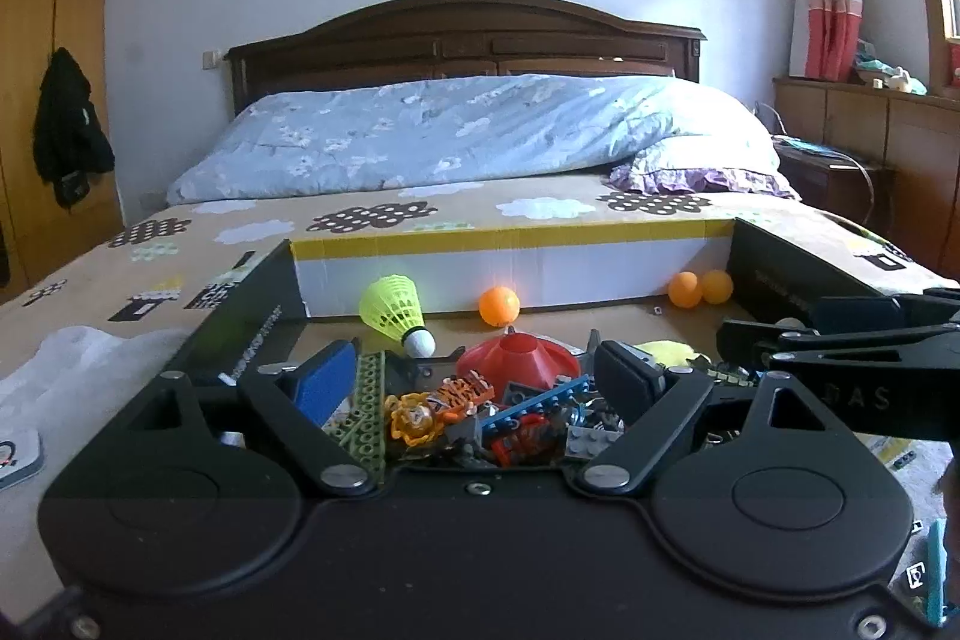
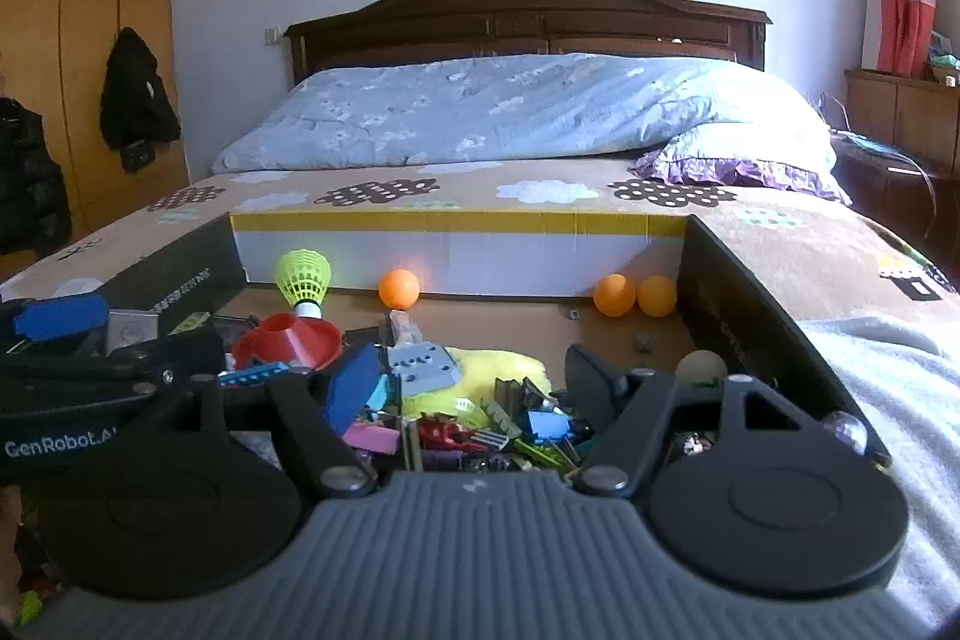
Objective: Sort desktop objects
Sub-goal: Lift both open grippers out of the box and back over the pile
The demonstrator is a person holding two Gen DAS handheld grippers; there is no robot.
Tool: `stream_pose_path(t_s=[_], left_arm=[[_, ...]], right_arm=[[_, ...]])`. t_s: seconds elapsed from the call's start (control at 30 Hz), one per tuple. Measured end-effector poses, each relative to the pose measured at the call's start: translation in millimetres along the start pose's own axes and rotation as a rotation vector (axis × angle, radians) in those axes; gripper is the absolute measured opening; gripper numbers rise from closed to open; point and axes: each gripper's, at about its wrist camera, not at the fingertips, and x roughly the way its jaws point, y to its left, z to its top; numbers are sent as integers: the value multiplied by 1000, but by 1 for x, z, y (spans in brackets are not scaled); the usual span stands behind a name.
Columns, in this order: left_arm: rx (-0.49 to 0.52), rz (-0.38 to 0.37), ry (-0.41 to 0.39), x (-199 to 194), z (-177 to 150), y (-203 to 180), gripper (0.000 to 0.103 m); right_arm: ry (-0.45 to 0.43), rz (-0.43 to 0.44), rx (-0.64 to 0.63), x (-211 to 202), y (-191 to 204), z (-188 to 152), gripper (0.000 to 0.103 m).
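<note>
Cardboard makes the shallow tray [image 2: 456, 256], with a white far wall taped yellow on top. Inside lie three smooth orange balls [image 2: 399, 288], one at 12 o'clock and two touching at 2 o'clock, one ribbed yellow-green shuttlecock [image 2: 303, 283] and one red plastic cone [image 1: 510, 361]. Studded bricks [image 1: 480, 418] are piled at 6 o'clock. The left gripper [image 1: 480, 382] and the right gripper [image 2: 474, 388] both stand wide apart above the pile, holding nothing.
</note>
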Motion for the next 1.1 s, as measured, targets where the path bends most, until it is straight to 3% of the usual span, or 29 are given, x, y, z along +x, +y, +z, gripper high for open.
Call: stream_pose_path(t_s=[0.37,0.67,1.1], left_arm=[[-78,-25,23,-45,14,18,86],[-111,-58,61,-106,16,36,90],[-38,-101,43,-223,-19,46,93]], right_arm=[[-18,47,8,-42,11,7,86],[-6,111,34,-90,20,10,88],[16,208,-13,-186,50,-20,95]])
